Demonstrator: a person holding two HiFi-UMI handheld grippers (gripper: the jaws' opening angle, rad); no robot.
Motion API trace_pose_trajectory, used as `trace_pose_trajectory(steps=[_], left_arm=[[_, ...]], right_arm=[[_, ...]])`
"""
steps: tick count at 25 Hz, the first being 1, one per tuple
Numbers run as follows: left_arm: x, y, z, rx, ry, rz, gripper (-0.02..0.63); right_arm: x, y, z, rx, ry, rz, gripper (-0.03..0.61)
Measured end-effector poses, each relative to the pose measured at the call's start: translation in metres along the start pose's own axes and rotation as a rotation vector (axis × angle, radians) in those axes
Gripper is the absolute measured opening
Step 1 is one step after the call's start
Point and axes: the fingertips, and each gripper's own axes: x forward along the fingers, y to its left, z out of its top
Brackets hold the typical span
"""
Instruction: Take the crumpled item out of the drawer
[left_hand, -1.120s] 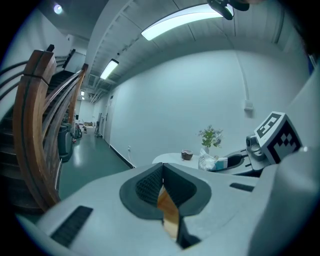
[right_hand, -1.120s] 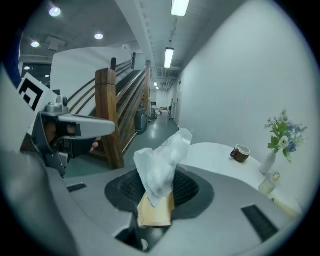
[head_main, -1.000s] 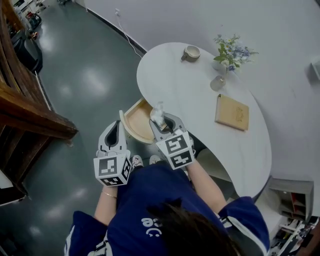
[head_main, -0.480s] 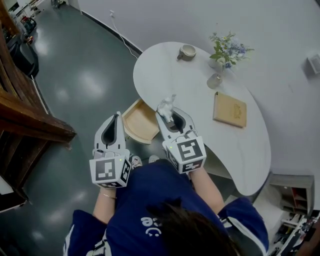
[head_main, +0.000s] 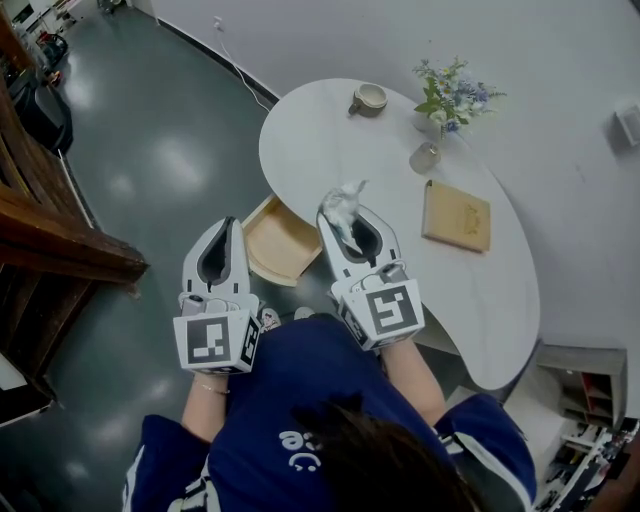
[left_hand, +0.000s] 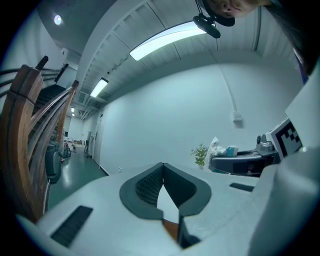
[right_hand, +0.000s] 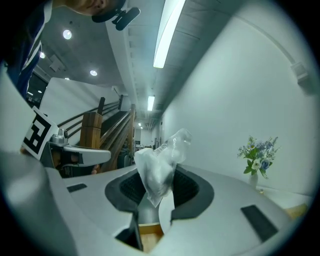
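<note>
Right gripper (head_main: 343, 218): clenched on the crumpled item (head_main: 345, 198), a wad of clear, whitish plastic film. In the right gripper view the wad (right_hand: 157, 170) is pinched between the dark pads, and most of it sticks up past the tips.

Item's position: out of the drawer (head_main: 285, 245). In the head view it sits over the near edge of the white table (head_main: 330, 140), just right of the drawer.

Drawer: pulled open beneath the tabletop, with a pale wood floor. No contents can be made out.

Left gripper (head_main: 227, 228): jaws closed tip to tip with nothing between them. It is held beside the right one, to the left of the drawer, and touches nothing.

Far side of the table: a mug (head_main: 368, 100), a vase of flowers (head_main: 445, 95) and a tan book (head_main: 456, 216).
</note>
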Motion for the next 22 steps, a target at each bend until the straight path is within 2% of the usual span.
trace_pose_trajectory(steps=[7,22], left_arm=[[0.005,-0.001,0.0,0.008,-0.001,0.013,0.004],[0.011,-0.004,-0.008,0.004,0.005,0.019,0.005]], right_arm=[[0.001,0.003,-0.004,-0.035,-0.024,0.053,0.127],[0.003,-0.004,-0.017,-0.028,0.026,0.06,0.126]])
